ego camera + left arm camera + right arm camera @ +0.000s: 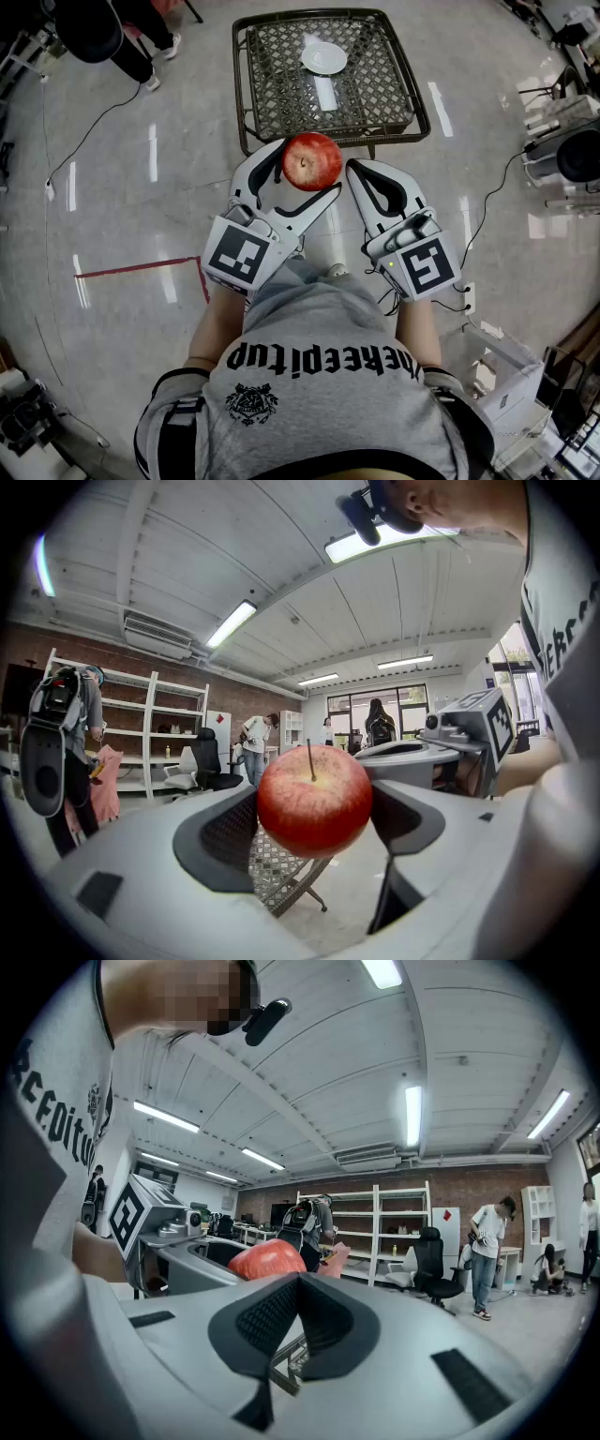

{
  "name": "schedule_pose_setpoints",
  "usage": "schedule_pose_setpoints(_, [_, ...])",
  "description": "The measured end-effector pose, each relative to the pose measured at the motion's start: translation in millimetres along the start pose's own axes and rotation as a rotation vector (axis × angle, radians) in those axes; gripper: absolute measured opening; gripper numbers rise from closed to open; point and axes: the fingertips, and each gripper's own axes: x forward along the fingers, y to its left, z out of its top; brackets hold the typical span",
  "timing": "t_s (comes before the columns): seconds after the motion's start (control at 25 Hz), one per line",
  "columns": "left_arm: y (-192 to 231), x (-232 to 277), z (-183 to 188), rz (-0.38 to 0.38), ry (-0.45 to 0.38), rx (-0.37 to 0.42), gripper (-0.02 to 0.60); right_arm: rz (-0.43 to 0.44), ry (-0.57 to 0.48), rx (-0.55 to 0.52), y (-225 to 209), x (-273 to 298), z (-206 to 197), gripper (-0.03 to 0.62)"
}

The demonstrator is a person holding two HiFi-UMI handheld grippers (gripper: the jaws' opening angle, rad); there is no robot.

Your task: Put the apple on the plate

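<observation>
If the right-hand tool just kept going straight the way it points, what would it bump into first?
Likely nothing nearby. The right gripper, jaws shut and empty, aims just right of the apple in the left gripper and might brush it. The table shows lower, beneath its jaws. Depth is unclear.

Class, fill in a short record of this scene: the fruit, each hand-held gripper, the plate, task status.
apple: red, held in the air
left hand-held gripper: shut on the apple
right hand-held gripper: jaws together, empty
plate: white, empty, on the mesh table
task status: apple not yet on plate
</observation>
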Motion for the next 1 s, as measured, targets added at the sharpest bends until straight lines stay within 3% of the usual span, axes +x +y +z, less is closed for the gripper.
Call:
schedule_pose_setpoints(0.48, [26.4,-16.3,-1.0,-0.001,-0.024,0.019,0.400,-0.015,-0.001,-0.017,13.9,22.0,5.4,0.000])
schedule_pose_setpoints(0.64, [34.8,-20.6,-0.8,-0.016,-0.054,0.056,0.400,-0.029,0.010,-0.024,21.0,29.1,3.5,0.000])
schedule_pose_setpoints(1.0, [44.0,-19.6,-8.0,-0.057,-0.068,0.059,0.400,-0.069,-0.003,0.001,26.9,34.7,-0.4,0.002])
